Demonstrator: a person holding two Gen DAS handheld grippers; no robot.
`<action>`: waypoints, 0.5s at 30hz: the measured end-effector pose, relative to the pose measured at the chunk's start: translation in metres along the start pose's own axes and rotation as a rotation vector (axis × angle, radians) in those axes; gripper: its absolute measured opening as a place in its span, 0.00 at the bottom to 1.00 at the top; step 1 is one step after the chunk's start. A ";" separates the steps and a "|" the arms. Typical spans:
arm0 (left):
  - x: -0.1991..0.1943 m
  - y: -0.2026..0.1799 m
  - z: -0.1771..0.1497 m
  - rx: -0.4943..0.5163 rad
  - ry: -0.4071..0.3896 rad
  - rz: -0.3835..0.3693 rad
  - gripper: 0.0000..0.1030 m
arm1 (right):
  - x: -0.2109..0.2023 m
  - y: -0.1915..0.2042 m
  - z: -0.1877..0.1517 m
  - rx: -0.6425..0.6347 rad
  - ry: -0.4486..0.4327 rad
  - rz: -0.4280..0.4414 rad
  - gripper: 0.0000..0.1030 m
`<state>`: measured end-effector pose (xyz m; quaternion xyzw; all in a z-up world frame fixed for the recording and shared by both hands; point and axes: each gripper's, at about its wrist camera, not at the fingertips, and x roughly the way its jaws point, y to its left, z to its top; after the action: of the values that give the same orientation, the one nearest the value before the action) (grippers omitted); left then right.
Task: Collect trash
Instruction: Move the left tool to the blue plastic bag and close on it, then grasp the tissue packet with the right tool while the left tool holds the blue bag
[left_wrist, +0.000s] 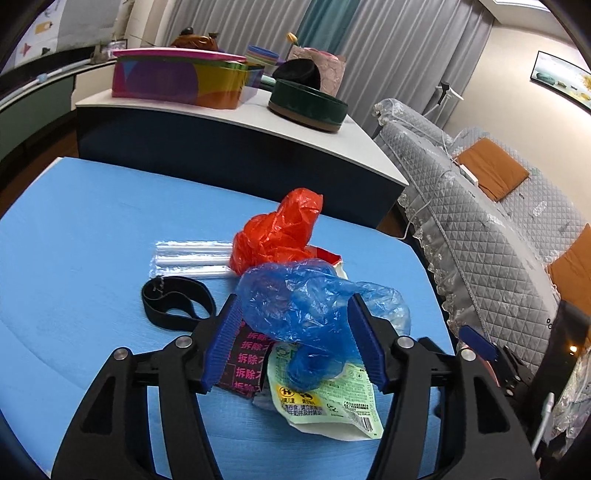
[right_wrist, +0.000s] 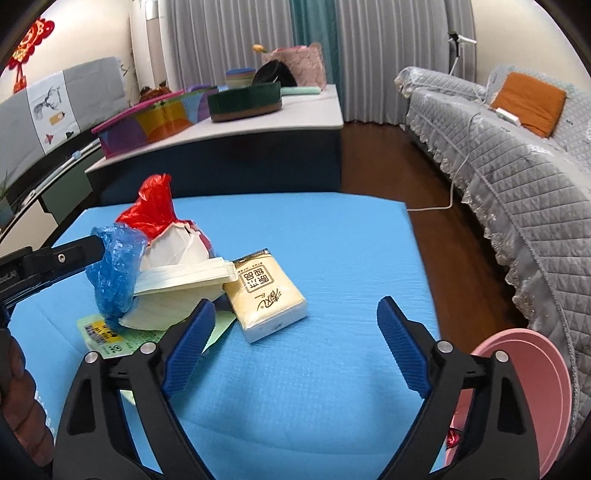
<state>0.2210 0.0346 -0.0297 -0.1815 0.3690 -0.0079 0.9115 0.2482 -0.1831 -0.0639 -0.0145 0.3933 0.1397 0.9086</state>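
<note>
Over blue mat (left_wrist: 92, 229), both claws tilted downward, jaws apart

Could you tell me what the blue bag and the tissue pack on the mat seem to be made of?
Blue bag: thin plastic film, translucent, crinkled, glossy. Tissue pack: apparently soft plastic wrap, glossy and printed, over pale tissues.

Even indoor light, sharp focus, strong fisheye edge distortion.
</note>
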 end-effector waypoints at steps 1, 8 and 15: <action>0.001 -0.002 0.000 0.006 0.001 -0.003 0.57 | 0.004 0.002 0.001 -0.004 0.007 0.003 0.87; 0.007 -0.004 -0.002 0.030 0.022 -0.021 0.39 | 0.027 0.007 0.004 -0.020 0.054 0.004 0.87; 0.007 -0.004 -0.001 0.056 0.033 -0.001 0.03 | 0.045 0.010 0.003 -0.027 0.107 0.004 0.87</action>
<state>0.2260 0.0298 -0.0334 -0.1560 0.3834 -0.0213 0.9101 0.2773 -0.1626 -0.0929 -0.0333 0.4393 0.1460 0.8858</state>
